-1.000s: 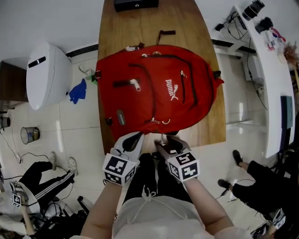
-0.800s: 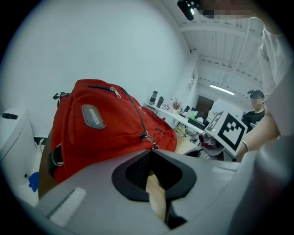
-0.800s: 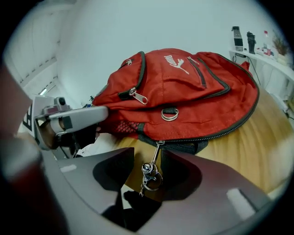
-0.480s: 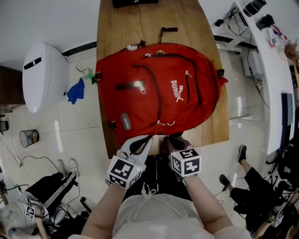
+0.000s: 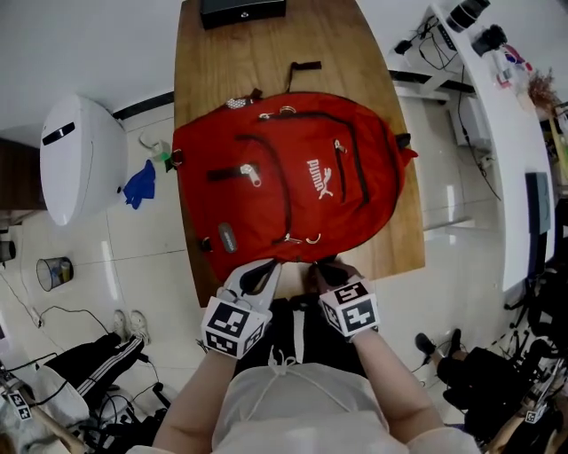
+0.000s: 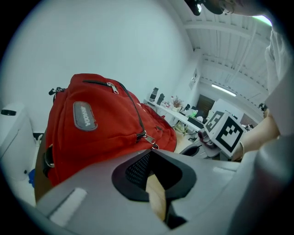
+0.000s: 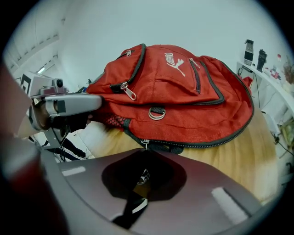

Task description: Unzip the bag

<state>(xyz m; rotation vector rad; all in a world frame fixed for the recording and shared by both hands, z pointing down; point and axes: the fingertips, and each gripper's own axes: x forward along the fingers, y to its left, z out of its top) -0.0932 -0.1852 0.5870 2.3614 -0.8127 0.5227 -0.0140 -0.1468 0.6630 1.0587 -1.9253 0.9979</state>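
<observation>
A red backpack (image 5: 293,177) lies flat on the wooden table (image 5: 266,53), its bottom edge toward me. My right gripper (image 5: 321,264) is at that near edge, shut on the metal zipper pull (image 7: 144,144) of the main zipper; the pull's ring shows in the dark hollow between the jaws (image 7: 143,153). My left gripper (image 5: 271,264) sits beside it, jaws together, tips at the bag's near edge (image 6: 151,150). I cannot tell if fabric is pinched there. The backpack (image 6: 101,124) fills the left gripper view; its zippers (image 7: 183,92) all look done up.
A black box (image 5: 241,11) sits at the table's far end. Left of the table, a white rounded appliance (image 5: 78,160) and a blue cloth (image 5: 139,184) are on the tiled floor. A white desk with gear (image 5: 497,80) runs along the right.
The right gripper's jaws went from open around the zipper pull to shut on it. Both grippers stayed at the bag's near edge; the head view shifted slightly.
</observation>
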